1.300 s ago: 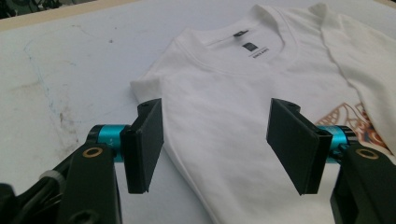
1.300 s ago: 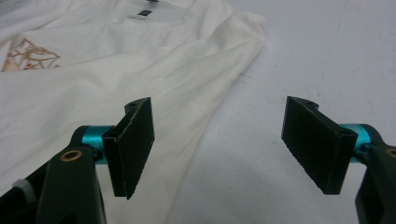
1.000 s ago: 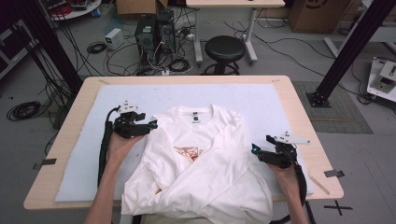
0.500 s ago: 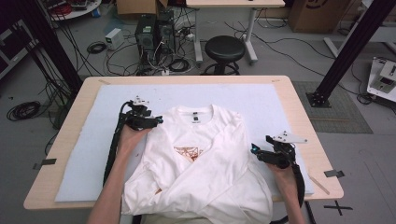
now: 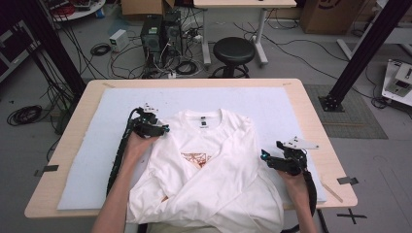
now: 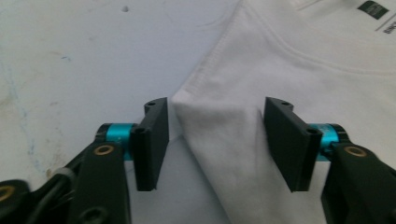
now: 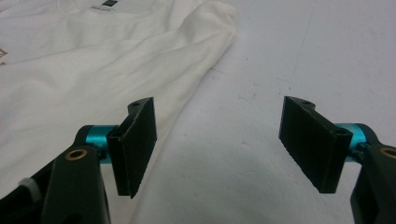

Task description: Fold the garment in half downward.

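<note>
A white T-shirt (image 5: 209, 170) with an orange chest print lies face up on the pale mat (image 5: 272, 104), its long sleeves crossed over the front. My left gripper (image 5: 165, 129) sits at the shirt's left shoulder. In the left gripper view the jaws (image 6: 215, 135) have just been closing and straddle a raised corner of shoulder cloth (image 6: 219, 140), with the pads not clearly pressing on it. My right gripper (image 5: 264, 156) is open beside the shirt's right edge. Between its jaws (image 7: 217, 140) lies bare mat, and the shirt's edge (image 7: 93, 70) runs past the left jaw.
The mat covers most of a wooden table (image 5: 311, 111). On the floor beyond the table are a black stool (image 5: 233, 48), computer towers (image 5: 153, 31) and cables. A black frame post (image 5: 359, 53) stands at the right. The shirt's hem hangs over the front edge.
My left gripper has moved from the mat left of the shirt, forward and right onto the shoulder corner, and dropped lower. The right gripper has stayed put.
</note>
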Available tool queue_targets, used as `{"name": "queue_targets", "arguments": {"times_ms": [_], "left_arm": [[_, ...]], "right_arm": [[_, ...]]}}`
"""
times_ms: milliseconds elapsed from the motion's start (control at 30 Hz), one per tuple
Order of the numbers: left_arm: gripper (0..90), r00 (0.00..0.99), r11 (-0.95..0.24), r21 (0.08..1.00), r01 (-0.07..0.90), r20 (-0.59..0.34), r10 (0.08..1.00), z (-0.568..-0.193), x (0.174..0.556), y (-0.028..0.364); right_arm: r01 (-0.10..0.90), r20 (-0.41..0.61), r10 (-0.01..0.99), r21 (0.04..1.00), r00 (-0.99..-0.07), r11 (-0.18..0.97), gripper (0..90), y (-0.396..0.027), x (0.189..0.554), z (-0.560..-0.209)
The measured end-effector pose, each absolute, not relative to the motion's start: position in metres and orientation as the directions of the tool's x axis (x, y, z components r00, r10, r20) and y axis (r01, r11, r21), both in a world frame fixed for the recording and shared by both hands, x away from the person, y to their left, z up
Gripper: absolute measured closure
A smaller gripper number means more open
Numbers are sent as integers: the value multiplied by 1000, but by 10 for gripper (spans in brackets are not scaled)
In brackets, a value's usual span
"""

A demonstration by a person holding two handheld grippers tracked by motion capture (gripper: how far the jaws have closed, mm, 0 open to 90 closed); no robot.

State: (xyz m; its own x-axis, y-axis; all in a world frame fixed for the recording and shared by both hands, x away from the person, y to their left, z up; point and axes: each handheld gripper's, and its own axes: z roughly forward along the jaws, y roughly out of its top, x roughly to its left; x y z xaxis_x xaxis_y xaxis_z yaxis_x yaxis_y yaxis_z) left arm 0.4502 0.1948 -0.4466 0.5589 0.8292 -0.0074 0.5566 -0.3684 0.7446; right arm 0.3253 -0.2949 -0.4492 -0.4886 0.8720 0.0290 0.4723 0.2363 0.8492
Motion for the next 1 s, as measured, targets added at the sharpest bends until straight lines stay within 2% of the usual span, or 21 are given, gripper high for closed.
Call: {"name": "queue_targets", "arguments": {"times_ms": [400,667,800,1000], "left_arm": [[777,579,-326,765,556,-75,812,-447,451,208],[798,536,-212,781,587,-179,825,-449,452,225],[798,516,-122,788,603,-268,814,-452,453,235],[799,494,-104,772,627,-291,819,-454,456,237]], "right_arm": [[472,18,873,847,-487,245,281,-294,326,-449],[475,23,874,846,-486,242,281,-294,326,-449],[476,26,872,846,-488,240,281,-294,326,-450],[480,42,872,847,-487,227,281,-296,327,-450]]}}
